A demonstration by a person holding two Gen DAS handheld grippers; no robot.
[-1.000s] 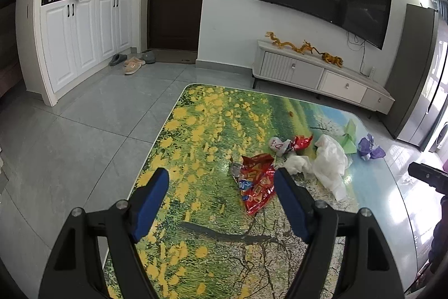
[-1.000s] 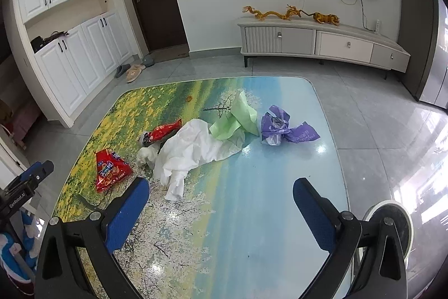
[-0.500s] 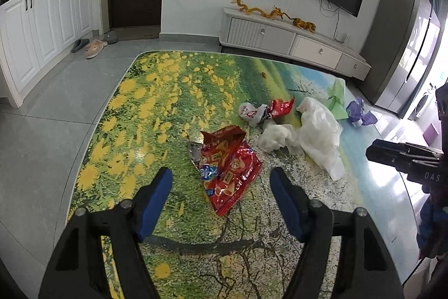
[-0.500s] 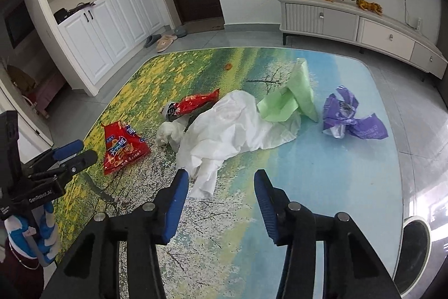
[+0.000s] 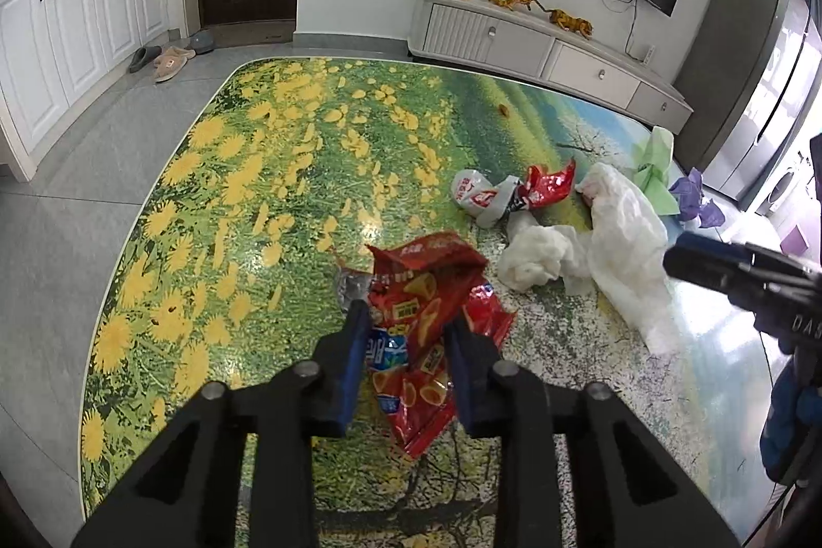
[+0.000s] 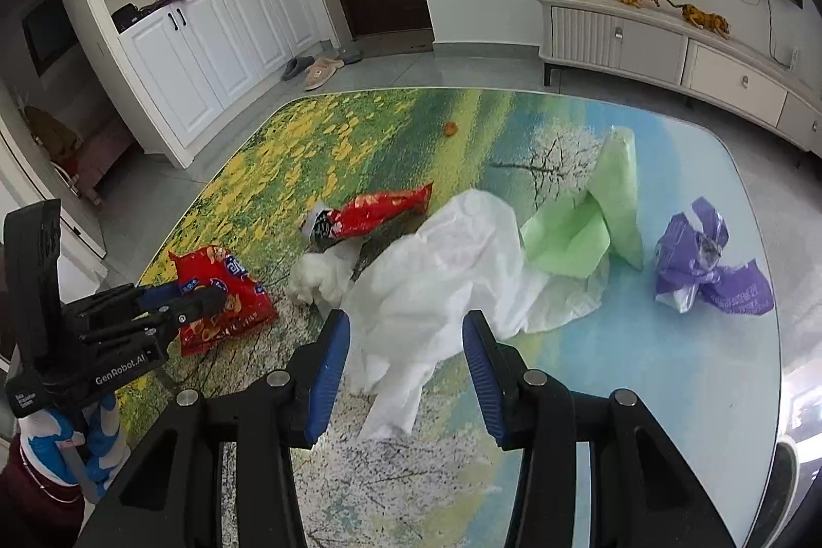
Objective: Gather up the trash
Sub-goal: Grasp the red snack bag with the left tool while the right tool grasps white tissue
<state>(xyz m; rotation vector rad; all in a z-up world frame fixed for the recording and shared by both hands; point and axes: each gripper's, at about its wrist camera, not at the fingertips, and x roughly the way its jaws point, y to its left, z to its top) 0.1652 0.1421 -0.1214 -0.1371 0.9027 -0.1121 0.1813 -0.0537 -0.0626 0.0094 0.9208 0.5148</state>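
A red snack bag (image 5: 426, 291) lies flat on the flower-printed table (image 5: 257, 188). My left gripper (image 5: 408, 342) is down over it, its jaws closing with the bag between them; the bag still spreads past the right finger. A large white plastic bag (image 6: 436, 281) lies mid-table, and my right gripper (image 6: 406, 368) hovers over its near end, open, with the plastic between the fingers. Around it are a white tissue wad (image 6: 318, 276), a second red wrapper (image 6: 380, 209), a green bag (image 6: 591, 219) and a purple bag (image 6: 704, 260).
A small orange scrap (image 6: 450, 129) sits far back on the table. Beyond the table stand a low TV cabinet (image 5: 514, 39), white cupboards (image 5: 77, 24) and a dark door, with slippers (image 5: 169, 60) on the floor. A gloved hand (image 6: 67, 445) holds the left gripper.
Both grippers came down and closer to the table. The left jaws narrowed sharply around the red snack bag. The right jaws went from wide to half width over the white bag.
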